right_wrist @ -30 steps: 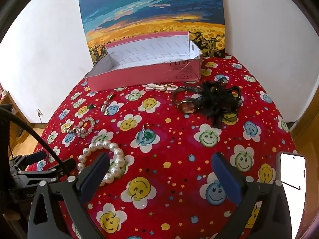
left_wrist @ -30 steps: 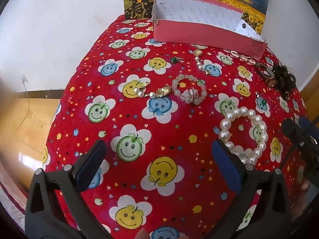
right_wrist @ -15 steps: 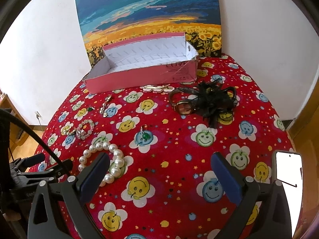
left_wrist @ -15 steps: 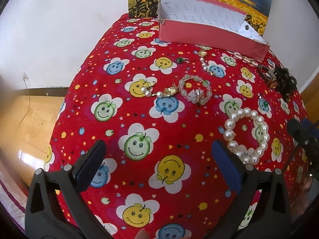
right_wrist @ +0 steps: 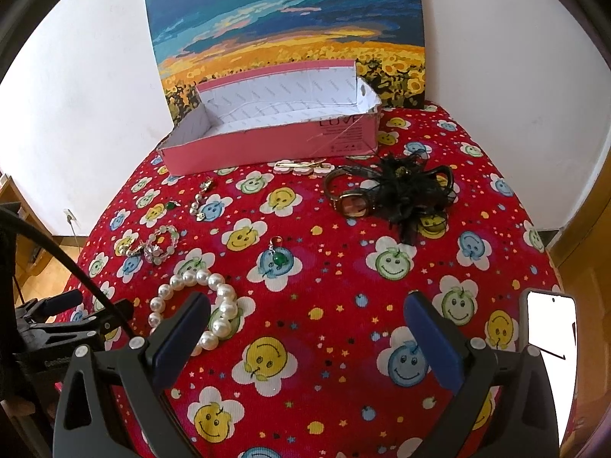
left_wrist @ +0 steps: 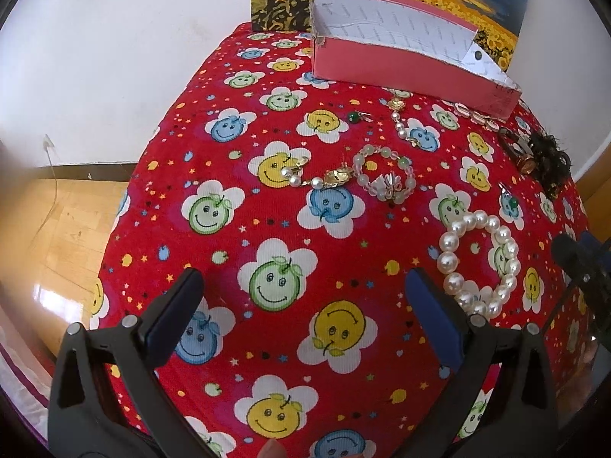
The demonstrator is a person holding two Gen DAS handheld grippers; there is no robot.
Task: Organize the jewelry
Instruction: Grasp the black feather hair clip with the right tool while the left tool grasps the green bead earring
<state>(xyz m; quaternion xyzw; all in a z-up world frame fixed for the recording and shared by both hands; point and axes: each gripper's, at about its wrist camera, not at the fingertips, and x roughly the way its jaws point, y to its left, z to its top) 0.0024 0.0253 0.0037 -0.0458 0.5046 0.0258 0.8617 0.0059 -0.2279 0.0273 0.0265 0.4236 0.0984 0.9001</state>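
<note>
Jewelry lies on a red smiley-print cloth (left_wrist: 236, 252). A large pearl bracelet (left_wrist: 446, 261) (right_wrist: 227, 305) lies just right of my left gripper (left_wrist: 303, 309), which is open and empty. A small beaded bracelet (left_wrist: 383, 181) (right_wrist: 162, 242), a pearl and gold earring (left_wrist: 317, 179), a pearl drop piece (left_wrist: 399, 120) and a green stone earring (right_wrist: 278, 255) lie further out. A watch (right_wrist: 353, 202) and a black hair bow (right_wrist: 408, 191) lie at the right. An open pink box (left_wrist: 401, 65) (right_wrist: 275, 141) stands at the back. My right gripper (right_wrist: 305, 326) is open and empty.
A sunflower painting (right_wrist: 286, 38) leans on the white wall behind the box. A gold hair clip (right_wrist: 301, 166) lies in front of the box. A phone with a white screen (right_wrist: 550, 328) is at the right edge. Wood floor (left_wrist: 49, 229) shows left of the cloth.
Both grippers have moved slightly, so the table and jewelry have shifted a little in both views. Both stay open and empty. No jewelry has moved.
</note>
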